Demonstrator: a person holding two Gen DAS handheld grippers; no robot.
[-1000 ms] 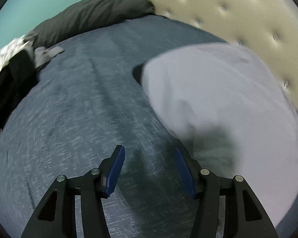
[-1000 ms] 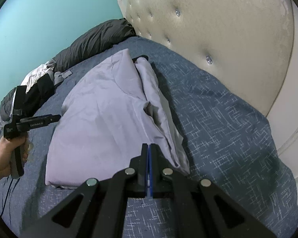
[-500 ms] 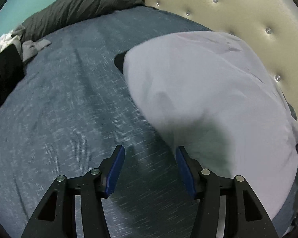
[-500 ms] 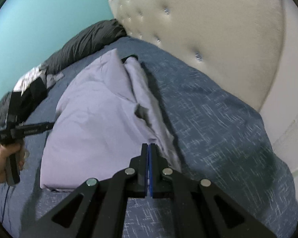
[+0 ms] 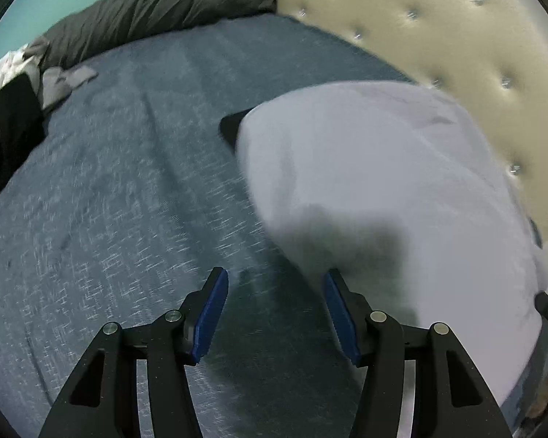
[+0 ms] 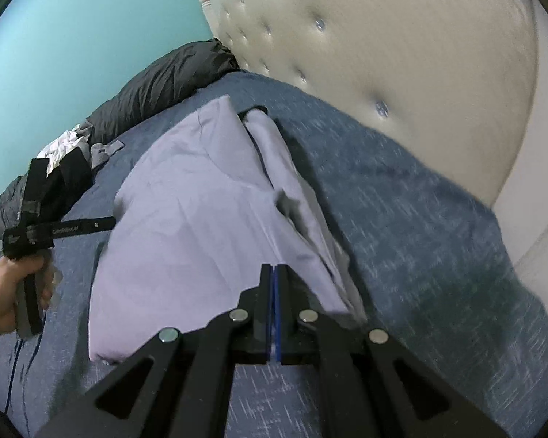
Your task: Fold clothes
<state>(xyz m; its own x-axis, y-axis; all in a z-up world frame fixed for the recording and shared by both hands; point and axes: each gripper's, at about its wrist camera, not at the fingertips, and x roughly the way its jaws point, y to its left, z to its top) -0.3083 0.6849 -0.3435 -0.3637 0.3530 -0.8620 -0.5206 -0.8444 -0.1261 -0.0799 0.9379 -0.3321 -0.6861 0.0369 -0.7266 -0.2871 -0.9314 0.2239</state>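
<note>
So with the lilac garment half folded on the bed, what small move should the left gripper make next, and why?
Probably ease the left gripper right and close on the lilac garment edge: it is open over the bare bed cover beside that edge, while the right gripper is shut, apparently holding nothing.

— Tally of items on the bed (image 6: 420,219)?
— One lilac garment (image 6: 186,226), folded over. One dark quilt (image 6: 164,84) bunched at the far edge. One heap of mixed black, white and grey clothes (image 6: 69,157) beside it; pieces within it cannot be counted.
— Tools?
— Two. Left tool (image 5: 274,314): two blue pads (image 5: 212,314), spread apart. Right tool (image 6: 274,314): two pads pressed together, nothing seen between them.
— Hands?
— One in view, the left hand (image 6: 3,292), gripping its tool's handle.
— Furniture?
— One bed, one tufted headboard (image 6: 402,73). Studs on it partly blurred; no firm count.
</note>
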